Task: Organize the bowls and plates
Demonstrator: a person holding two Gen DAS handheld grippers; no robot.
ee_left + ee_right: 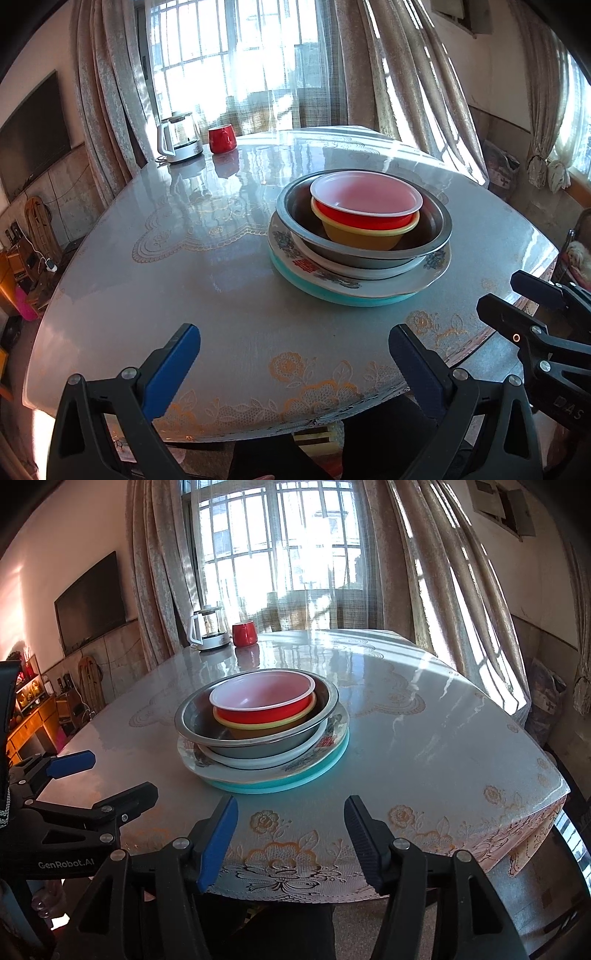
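Leftmost, the left gripper [293, 354] hangs wide open and empty above the glossy grey tabletop [184, 288]. Centre, a red plastic bowl [365, 203] sits in a yellow bowl [365, 236], mostly hidden inside a steel basin [369, 254] stacked on plates; their count is unclear. Rightward, the right gripper [290, 827] gapes open, empty.

From the left wrist we look forward over the near table [155, 295] edge toward the window [236, 55], low and close above the cloth. Our right wrist view sits just beside it, facing likewise. Both share the stacked dishes [258, 734], kettle [207, 631], red cup [244, 633], and each other's gripper.
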